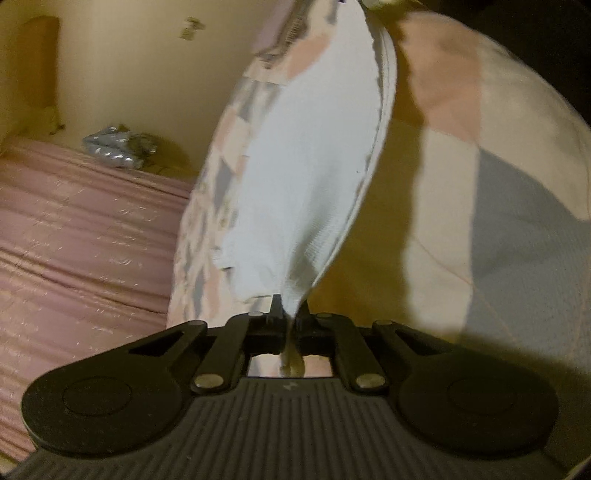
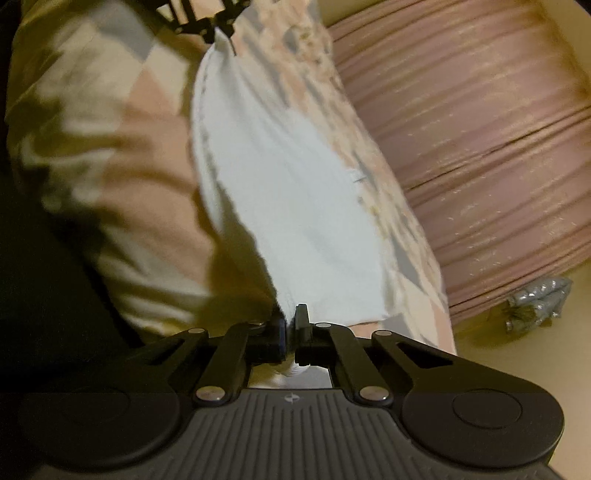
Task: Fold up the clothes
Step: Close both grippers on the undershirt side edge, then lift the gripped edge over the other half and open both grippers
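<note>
A white cloth (image 1: 306, 177) hangs stretched in the air between both grippers. My left gripper (image 1: 290, 312) is shut on one corner of it, the fabric bunching between the black fingers. In the right wrist view the same white cloth (image 2: 288, 206) runs from my right gripper (image 2: 291, 317), shut on its near corner, up to the left gripper (image 2: 218, 26) at the top of the frame. Behind the cloth lies a pastel patchwork quilt (image 1: 480, 155) in pink, grey and cream.
A pink ribbed bedspread (image 1: 74, 236) covers the bed below; it shows again as the bedspread (image 2: 480, 147) at the right. A crumpled silver-grey item (image 1: 110, 151) lies by the cream wall (image 1: 147, 74). A dark shape fills the left edge of the right wrist view.
</note>
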Action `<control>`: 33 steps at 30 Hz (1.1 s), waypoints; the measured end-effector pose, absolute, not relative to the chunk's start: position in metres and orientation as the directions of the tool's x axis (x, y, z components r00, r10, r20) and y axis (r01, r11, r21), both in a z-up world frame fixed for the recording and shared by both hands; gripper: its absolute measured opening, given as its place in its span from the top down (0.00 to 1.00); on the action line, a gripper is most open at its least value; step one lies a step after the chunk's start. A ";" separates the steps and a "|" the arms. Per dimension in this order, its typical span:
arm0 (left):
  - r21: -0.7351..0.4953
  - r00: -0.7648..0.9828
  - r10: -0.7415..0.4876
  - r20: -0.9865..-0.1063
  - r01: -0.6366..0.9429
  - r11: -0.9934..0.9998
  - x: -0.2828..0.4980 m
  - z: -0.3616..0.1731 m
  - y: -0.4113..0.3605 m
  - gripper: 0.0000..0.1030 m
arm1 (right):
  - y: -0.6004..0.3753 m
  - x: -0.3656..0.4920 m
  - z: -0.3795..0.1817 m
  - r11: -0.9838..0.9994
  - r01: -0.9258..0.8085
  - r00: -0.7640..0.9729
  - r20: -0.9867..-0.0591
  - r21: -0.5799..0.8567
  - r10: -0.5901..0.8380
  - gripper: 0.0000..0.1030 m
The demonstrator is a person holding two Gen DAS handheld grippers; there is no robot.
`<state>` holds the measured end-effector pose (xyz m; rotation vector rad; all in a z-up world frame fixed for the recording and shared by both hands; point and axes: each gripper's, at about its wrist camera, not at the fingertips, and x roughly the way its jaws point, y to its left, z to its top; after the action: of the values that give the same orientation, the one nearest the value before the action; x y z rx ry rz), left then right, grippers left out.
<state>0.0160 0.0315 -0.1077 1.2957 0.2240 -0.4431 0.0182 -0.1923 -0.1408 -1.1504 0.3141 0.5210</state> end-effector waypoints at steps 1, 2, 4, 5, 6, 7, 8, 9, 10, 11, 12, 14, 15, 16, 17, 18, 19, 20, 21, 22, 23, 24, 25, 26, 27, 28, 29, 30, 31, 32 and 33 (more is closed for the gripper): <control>0.876 0.898 -0.191 -0.396 0.432 0.214 0.013 -0.102 0.032 0.96 | -0.193 0.016 -0.135 0.316 -0.536 0.844 -0.484 -0.783 0.234 0.99; 0.877 0.900 -0.192 -0.391 0.428 0.219 0.009 -0.096 0.033 0.96 | -0.193 0.013 -0.128 0.322 -0.530 0.847 -0.475 -0.785 0.238 0.99; 0.872 0.900 -0.196 -0.390 0.429 0.237 0.000 -0.086 0.033 0.96 | -0.193 0.007 -0.116 0.330 -0.524 0.851 -0.464 -0.785 0.246 0.99; 0.868 0.899 -0.198 -0.390 0.430 0.248 -0.006 -0.081 0.032 0.96 | -0.193 0.003 -0.111 0.334 -0.521 0.853 -0.460 -0.785 0.249 0.99; 0.864 0.899 -0.200 -0.390 0.432 0.257 -0.011 -0.076 0.032 0.96 | -0.193 -0.002 -0.107 0.338 -0.519 0.854 -0.456 -0.785 0.251 0.99; 0.861 0.897 -0.201 -0.392 0.436 0.264 -0.016 -0.073 0.032 0.96 | -0.193 -0.008 -0.102 0.341 -0.517 0.855 -0.453 -0.785 0.253 0.99; 0.856 0.894 -0.201 -0.400 0.443 0.266 -0.022 -0.070 0.033 0.96 | -0.194 -0.013 -0.097 0.346 -0.518 0.854 -0.453 -0.782 0.254 0.99; 0.852 0.891 -0.200 -0.407 0.450 0.269 -0.027 -0.067 0.034 0.96 | -0.194 -0.018 -0.094 0.350 -0.522 0.852 -0.456 -0.778 0.257 0.99; 0.847 0.888 -0.200 -0.415 0.457 0.271 -0.033 -0.064 0.035 0.96 | -0.195 -0.024 -0.090 0.354 -0.530 0.847 -0.462 -0.771 0.262 0.99; 0.843 0.884 -0.199 -0.422 0.464 0.273 -0.039 -0.061 0.036 0.96 | -0.196 -0.030 -0.086 0.359 -0.540 0.841 -0.471 -0.761 0.267 0.99; 0.838 0.881 -0.199 -0.430 0.471 0.276 -0.044 -0.058 0.037 0.96 | -0.197 -0.037 -0.082 0.362 -0.550 0.834 -0.479 -0.752 0.273 0.99; 0.829 0.874 -0.198 -0.444 0.485 0.280 -0.056 -0.053 0.039 0.96 | -0.199 -0.051 -0.074 0.364 -0.574 0.818 -0.499 -0.733 0.285 0.99; 0.824 0.870 -0.197 -0.452 0.492 0.283 -0.061 -0.050 0.040 0.96 | -0.200 -0.058 -0.071 0.362 -0.588 0.808 -0.511 -0.723 0.293 0.99; 0.819 0.866 -0.197 -0.459 0.498 0.285 -0.067 -0.047 0.041 0.96 | -0.201 -0.065 -0.068 0.358 -0.604 0.797 -0.525 -0.712 0.300 0.99; 0.814 0.863 -0.197 -0.466 0.505 0.287 -0.073 -0.044 0.042 0.96 | -0.202 -0.071 -0.065 0.358 -0.623 0.782 -0.542 -0.696 0.308 0.99; 0.809 0.859 -0.196 -0.473 0.512 0.289 -0.078 -0.041 0.042 0.96 | -0.203 -0.077 -0.061 0.357 -0.639 0.769 -0.556 -0.681 0.317 0.99; 0.804 0.855 -0.196 -0.480 0.519 0.292 -0.084 -0.038 0.043 0.96 | -0.203 -0.081 -0.058 0.353 -0.650 0.759 -0.566 -0.672 0.322 0.99; 0.800 0.853 -0.196 -0.484 0.522 0.295 -0.087 -0.035 0.044 0.96 | -0.204 -0.084 -0.054 0.353 -0.662 0.749 -0.576 -0.661 0.327 0.99; 0.798 0.853 -0.198 -0.482 0.521 0.301 -0.082 -0.032 0.044 0.96 | -0.206 -0.084 -0.050 0.357 -0.676 0.737 -0.587 -0.645 0.335 0.99; 0.792 0.850 -0.201 -0.487 0.527 0.309 -0.076 -0.028 0.043 0.96 | -0.207 -0.083 -0.045 0.362 -0.684 0.730 -0.593 -0.633 0.341 0.99; 0.786 0.847 -0.204 -0.491 0.532 0.316 -0.068 -0.024 0.042 0.96 | -0.208 -0.079 -0.040 0.366 -0.688 0.725 -0.596 -0.626 0.344 0.99; 0.781 0.844 -0.206 -0.495 0.536 0.321 -0.056 -0.021 0.041 0.96 | -0.209 -0.072 -0.035 0.375 -0.696 0.718 -0.601 -0.612 0.351 0.99; 0.776 0.842 -0.208 -0.498 0.540 0.325 -0.044 -0.017 0.040 0.96 | -0.211 -0.063 -0.030 0.387 -0.705 0.709 -0.607 -0.594 0.359 0.99; 0.770 0.838 -0.210 -0.503 0.545 0.332 -0.031 -0.014 0.039 0.96 | -0.211 -0.054 -0.025 0.398 -0.710 0.703 -0.610 -0.581 0.365 0.99; 0.757 0.832 -0.213 -0.512 0.554 0.347 -0.015 -0.011 0.039 0.96 | -0.212 -0.041 -0.021 0.410 -0.715 0.697 -0.616 -0.566 0.367 0.99; 0.740 0.824 -0.216 -0.523 0.565 0.364 0.002 -0.008 0.039 0.96 | -0.213 -0.029 -0.017 0.421 -0.720 0.691 -0.621 -0.552 0.369 0.99; 0.715 0.811 -0.217 -0.543 0.582 0.387 0.023 -0.006 0.039 0.96 | -0.215 -0.014 -0.013 0.435 -0.725 0.684 -0.626 -0.534 0.374 0.99; 0.686 0.795 -0.218 -0.567 0.602 0.410 0.042 -0.005 0.041 0.96 | -0.217 0.005 -0.010 0.455 -0.736 0.669 -0.639 -0.501 0.379 0.99; 0.651 0.773 -0.218 -0.596 0.624 0.433 0.063 -0.004 0.042 0.95 | -0.220 0.025 -0.008 0.478 -0.748 0.650 -0.657 -0.461 0.383 0.99; 0.618 0.752 -0.217 -0.622 0.642 0.454 0.085 -0.004 0.044 0.95 | -0.223 0.044 -0.007 0.500 -0.757 0.629 -0.674 -0.420 0.387 0.99; 0.584 0.731 -0.217 -0.647 0.658 0.474 0.106 -0.006 0.047 0.94 | -0.227 0.067 -0.007 0.526 -0.765 0.606 -0.692 -0.372 0.392 0.99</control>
<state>0.1062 0.0469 -0.0060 0.9320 0.5362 -0.5676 0.0671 -0.2273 -0.0075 -0.7213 0.5820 0.7399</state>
